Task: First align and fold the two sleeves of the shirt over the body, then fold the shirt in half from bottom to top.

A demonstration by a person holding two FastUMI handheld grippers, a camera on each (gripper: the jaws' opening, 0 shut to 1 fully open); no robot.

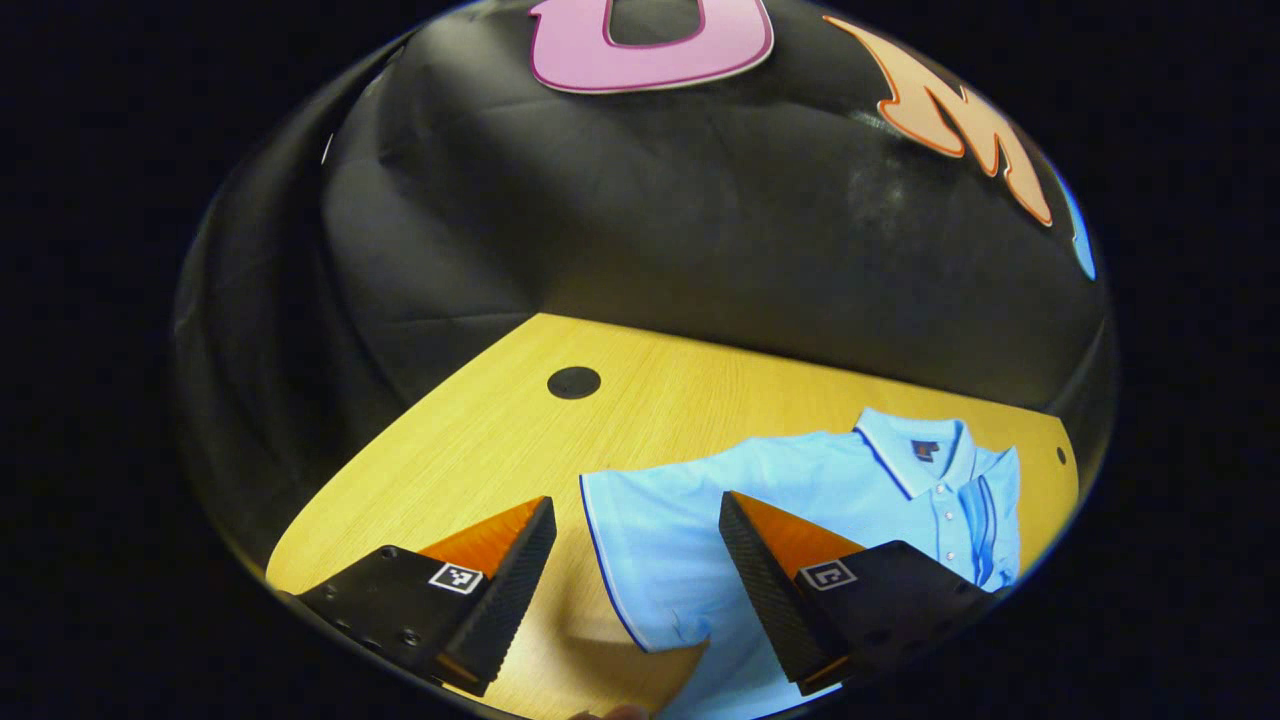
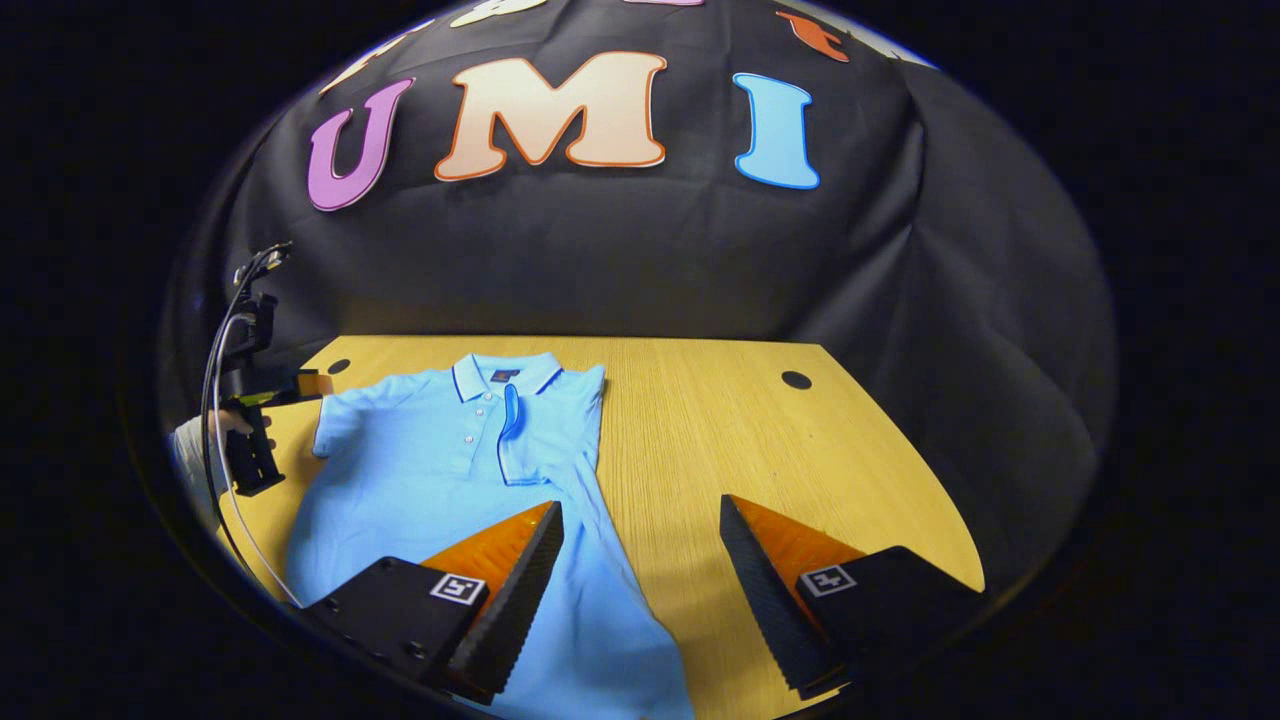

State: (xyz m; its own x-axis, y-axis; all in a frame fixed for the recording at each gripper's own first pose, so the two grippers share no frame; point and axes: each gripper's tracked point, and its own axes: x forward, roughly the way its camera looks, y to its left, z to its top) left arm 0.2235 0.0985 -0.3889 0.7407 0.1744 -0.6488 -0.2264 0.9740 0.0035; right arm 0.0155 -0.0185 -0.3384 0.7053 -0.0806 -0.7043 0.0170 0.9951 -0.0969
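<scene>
Left gripper [image 1: 637,530] agape over shirt [image 1: 800,500] sleeve — right gripper [image 2: 640,535] agape too, table [image 2: 700,420] below.

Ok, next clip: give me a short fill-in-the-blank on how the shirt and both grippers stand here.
1. The blue polo shirt lies on a ____ table.
2. In the right gripper view, one sleeve is already ____ over the body.
3. The left gripper and the right gripper both have their jaws ____.

Missing words: wooden; folded; open
</scene>
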